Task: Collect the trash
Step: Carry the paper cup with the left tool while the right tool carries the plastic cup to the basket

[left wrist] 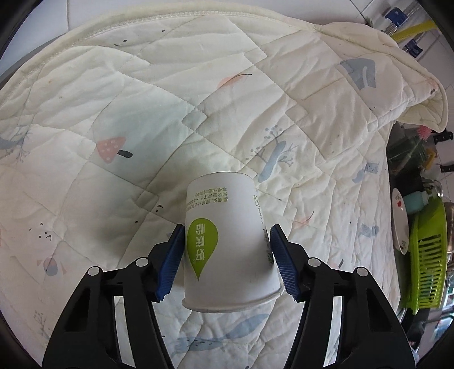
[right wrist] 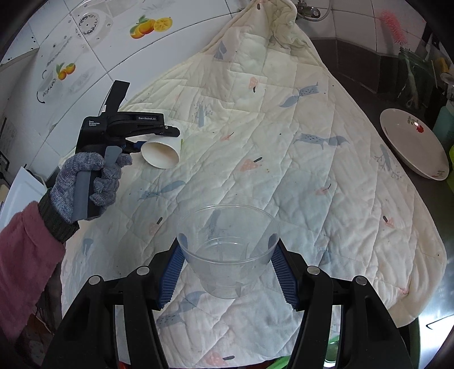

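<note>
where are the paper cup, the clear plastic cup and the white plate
paper cup point(left wrist: 227, 241): left wrist view, on its printed side wall, beside the green drop logo
clear plastic cup point(right wrist: 227, 255): right wrist view, on its see-through wall below the rim
white plate point(right wrist: 408, 142): right wrist view, on its bare inner face

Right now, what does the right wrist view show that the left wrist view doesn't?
Only the right wrist view: the clear plastic cup in the right hand-held gripper, the gloved hand, and fruit-pattern wall tiles.
Only the left wrist view: the green dish basket.
Both: the paper cup in the left hand-held gripper, the quilt, the plate.
</note>
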Motion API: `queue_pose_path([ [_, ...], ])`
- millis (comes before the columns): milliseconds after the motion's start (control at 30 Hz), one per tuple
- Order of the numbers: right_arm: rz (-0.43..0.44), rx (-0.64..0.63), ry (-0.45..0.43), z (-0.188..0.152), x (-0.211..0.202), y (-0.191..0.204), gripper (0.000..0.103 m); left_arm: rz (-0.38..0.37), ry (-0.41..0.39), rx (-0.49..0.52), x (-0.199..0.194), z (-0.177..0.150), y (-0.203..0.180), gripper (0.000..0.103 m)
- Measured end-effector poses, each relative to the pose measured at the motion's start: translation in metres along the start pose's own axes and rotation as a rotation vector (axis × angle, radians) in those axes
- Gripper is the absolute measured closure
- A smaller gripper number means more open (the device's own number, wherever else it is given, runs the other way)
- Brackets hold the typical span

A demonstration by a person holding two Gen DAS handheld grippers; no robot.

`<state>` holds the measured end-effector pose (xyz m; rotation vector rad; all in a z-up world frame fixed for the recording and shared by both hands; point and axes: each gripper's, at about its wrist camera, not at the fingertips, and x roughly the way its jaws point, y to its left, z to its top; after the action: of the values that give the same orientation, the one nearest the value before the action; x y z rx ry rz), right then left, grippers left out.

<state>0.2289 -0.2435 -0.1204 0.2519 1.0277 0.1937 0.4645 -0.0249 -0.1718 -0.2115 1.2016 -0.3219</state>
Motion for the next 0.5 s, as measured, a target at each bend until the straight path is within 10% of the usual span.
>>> queue_pose_path([
  [500,0.028,-0.02,-0.011,-0.037,-0.025,0.002,0.045,-0.013,-0.099,0.059,-0.075,-0.053,-0.018,0.045],
])
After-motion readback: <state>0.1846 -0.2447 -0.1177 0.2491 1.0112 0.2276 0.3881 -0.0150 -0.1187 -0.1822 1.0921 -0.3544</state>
